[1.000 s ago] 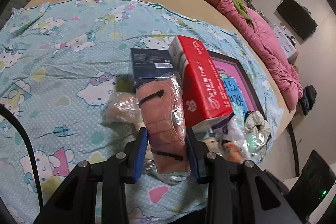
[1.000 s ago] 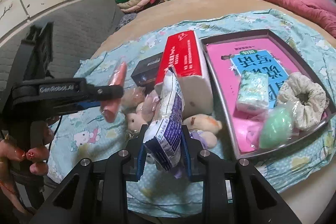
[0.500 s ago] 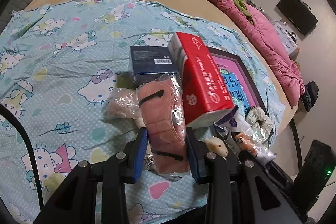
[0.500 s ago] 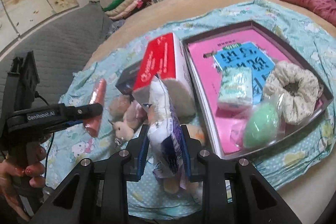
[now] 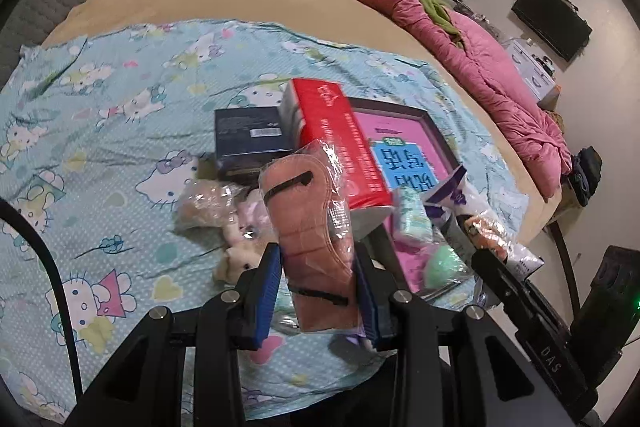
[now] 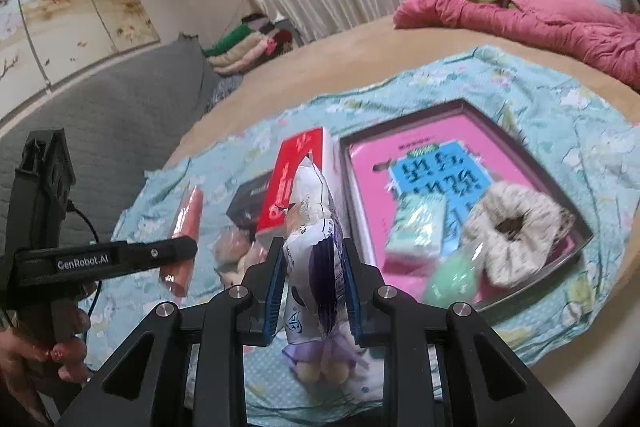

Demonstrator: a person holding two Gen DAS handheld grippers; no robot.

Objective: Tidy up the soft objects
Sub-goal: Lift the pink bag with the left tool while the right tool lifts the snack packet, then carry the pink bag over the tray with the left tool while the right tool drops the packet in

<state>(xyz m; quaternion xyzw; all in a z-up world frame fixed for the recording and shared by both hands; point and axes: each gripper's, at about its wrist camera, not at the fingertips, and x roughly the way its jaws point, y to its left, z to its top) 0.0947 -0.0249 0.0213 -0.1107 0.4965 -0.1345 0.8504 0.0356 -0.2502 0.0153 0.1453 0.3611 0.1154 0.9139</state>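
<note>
I hold a wrapped salmon-pink pad (image 5: 316,227) in my left gripper (image 5: 318,291) and a purple-white packet (image 6: 316,251) in my right gripper (image 6: 314,287), both clamped. Next, I judge: carry them to the tray (image 6: 472,115).

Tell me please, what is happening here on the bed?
A person is sorting soft things with two handheld grippers. The left gripper is shut on a wrapped pink pad; the right gripper is shut on a white and purple packet. Both are held above the blue cartoon sheet. The tray already holds a scrunchie, a green ball and a small tissue pack.
</note>
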